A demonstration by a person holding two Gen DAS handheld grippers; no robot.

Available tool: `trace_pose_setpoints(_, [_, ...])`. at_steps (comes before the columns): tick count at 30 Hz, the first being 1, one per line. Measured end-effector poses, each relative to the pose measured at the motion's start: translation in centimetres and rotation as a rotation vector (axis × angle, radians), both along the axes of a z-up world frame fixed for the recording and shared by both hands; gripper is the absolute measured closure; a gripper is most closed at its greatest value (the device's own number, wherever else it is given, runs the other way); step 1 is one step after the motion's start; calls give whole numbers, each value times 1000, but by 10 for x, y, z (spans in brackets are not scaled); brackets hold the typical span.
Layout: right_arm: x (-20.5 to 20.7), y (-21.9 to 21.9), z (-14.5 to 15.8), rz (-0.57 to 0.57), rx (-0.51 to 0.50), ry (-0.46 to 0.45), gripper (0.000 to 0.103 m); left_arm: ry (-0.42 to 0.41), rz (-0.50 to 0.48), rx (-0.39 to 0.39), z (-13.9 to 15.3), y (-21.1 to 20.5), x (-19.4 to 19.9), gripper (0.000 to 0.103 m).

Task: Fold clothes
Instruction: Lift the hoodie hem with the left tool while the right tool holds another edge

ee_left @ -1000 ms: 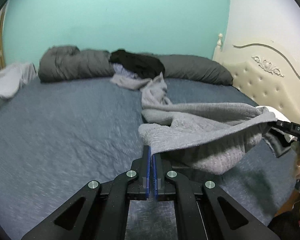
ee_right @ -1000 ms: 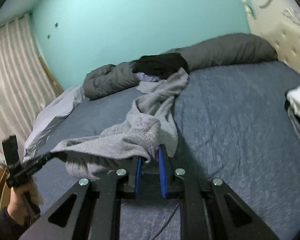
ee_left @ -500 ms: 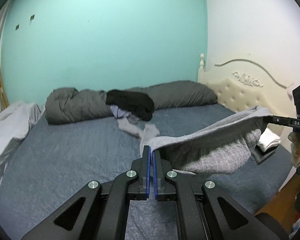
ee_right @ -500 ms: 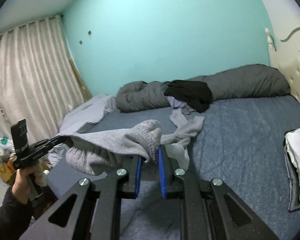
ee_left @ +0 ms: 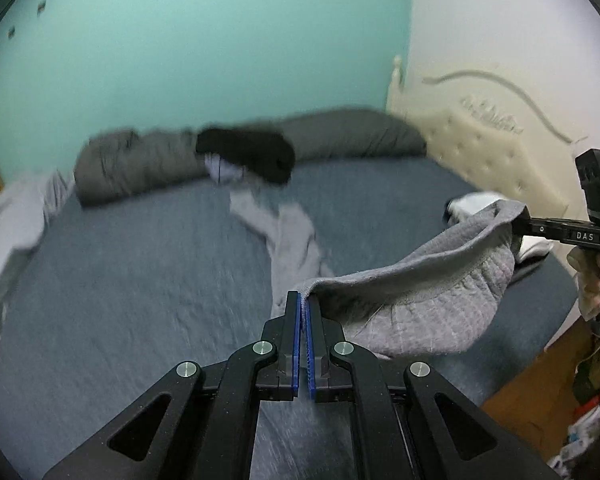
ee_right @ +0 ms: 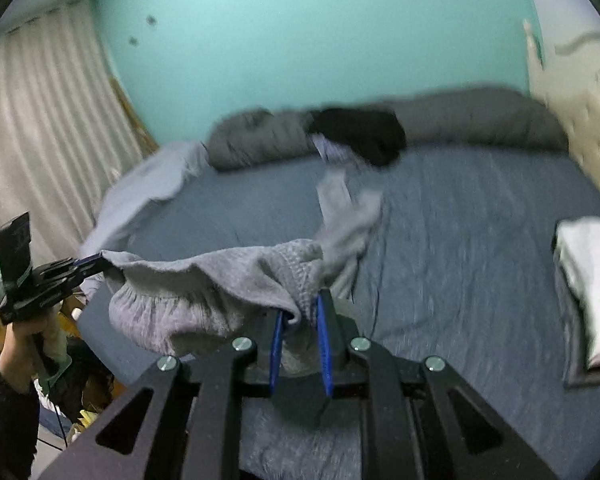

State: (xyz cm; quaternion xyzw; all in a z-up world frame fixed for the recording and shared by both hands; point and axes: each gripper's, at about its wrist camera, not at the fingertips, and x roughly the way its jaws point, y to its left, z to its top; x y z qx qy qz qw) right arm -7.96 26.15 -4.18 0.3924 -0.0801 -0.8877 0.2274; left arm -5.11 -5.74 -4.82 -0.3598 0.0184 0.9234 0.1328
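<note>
The left wrist view looks forward along the left hand-held gripper (ee_left: 303, 300) from near the foot edge of the bed (ee_left: 140, 280), facing the teal wall (ee_left: 180, 60) and the headboard (ee_left: 480, 152) at the right. The right wrist view looks along the right hand-held gripper (ee_right: 300, 312) from the same edge, angled towards the curtain (ee_right: 40, 140) on the left. Both sit close above the mattress. They share the grey garment (ee_left: 420, 300) strung between them, the pillows (ee_left: 360, 132), and each shows the other gripper at its frame edge.

2 grippers (ee_left: 303, 300) (ee_right: 300, 312), 1 grey garment (ee_left: 420, 304), 1 bed (ee_left: 140, 272)
</note>
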Motion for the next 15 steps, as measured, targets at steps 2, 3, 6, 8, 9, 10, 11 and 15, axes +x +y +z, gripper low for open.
trace_pose_setpoints(2, [-20, -2, -34, -32, 9, -69, 87, -66, 13, -5, -34, 4, -16, 101])
trace_pose_setpoints(3, [-28, -2, -45, -38, 12, -96, 86, -100, 19, -9, -51, 6, -24, 101])
trace_pose_setpoints(6, [-52, -2, -79, -58, 54, -153, 84, -174, 38, -12, -94, 10, -43, 101])
trace_pose_setpoints(8, [-67, -2, -101, -72, 79, -183, 83, -217, 49, -18, -117, 14, -56, 101])
trace_pose_setpoints(9, [-74, -3, -112, -76, 92, -202, 83, -239, 53, -21, -129, 16, -63, 101])
trace_pose_setpoints(10, [-78, -3, -123, -77, 108, -220, 83, -260, 55, -26, -139, 17, -69, 101])
trace_pose_setpoints(11, [-83, -3, -134, -77, 125, -237, 83, -287, 54, -27, -150, 19, -75, 101])
trace_pose_setpoints(15, [-97, -3, -177, -79, 190, -329, 79, -393, 50, -38, -194, 25, -93, 101])
